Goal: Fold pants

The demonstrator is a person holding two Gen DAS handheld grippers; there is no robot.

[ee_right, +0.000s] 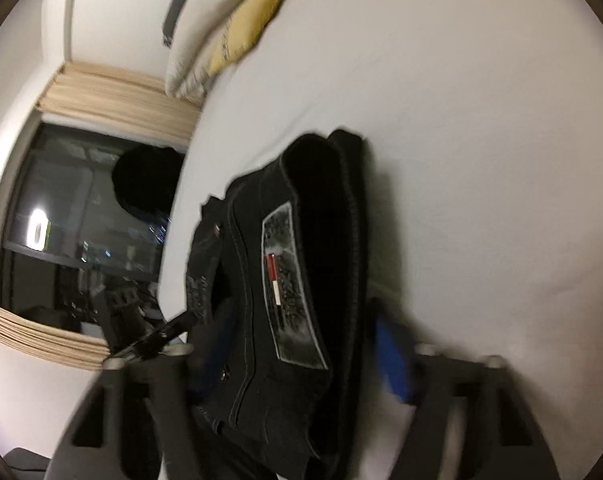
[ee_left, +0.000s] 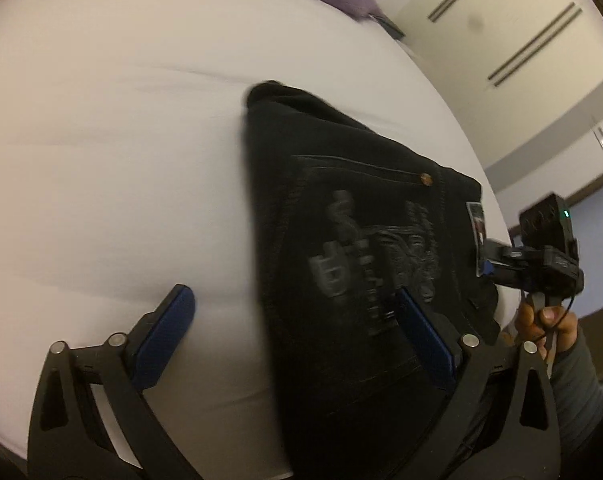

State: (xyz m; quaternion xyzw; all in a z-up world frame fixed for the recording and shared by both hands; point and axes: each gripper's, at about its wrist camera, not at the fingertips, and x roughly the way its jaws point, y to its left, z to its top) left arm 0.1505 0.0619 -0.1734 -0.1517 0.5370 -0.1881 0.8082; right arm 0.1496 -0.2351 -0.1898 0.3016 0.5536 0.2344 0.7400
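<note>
Lying on the white bed (ee_left: 101, 140), the black pants (ee_left: 361, 248) are already a compact folded bundle, its long axis running away from both cameras toward the far side of the mattress. The left gripper (ee_left: 293, 320) has its jaws spread wide, one blue pad over bare sheet and the other over the near end of the bundle, holding nothing. The right gripper (ee_right: 301, 356) also stands wide open and straddles the waistband end, where the label patch (ee_right: 289, 284) faces up; its pads are blurred, so contact with the cloth is unclear. Both grippers sit at the near end, the right seemingly more centred on it. Any further fold would likely carry this near end along that axis. Pillows (ee_right: 237, 36) lie well apart at the head.
</note>
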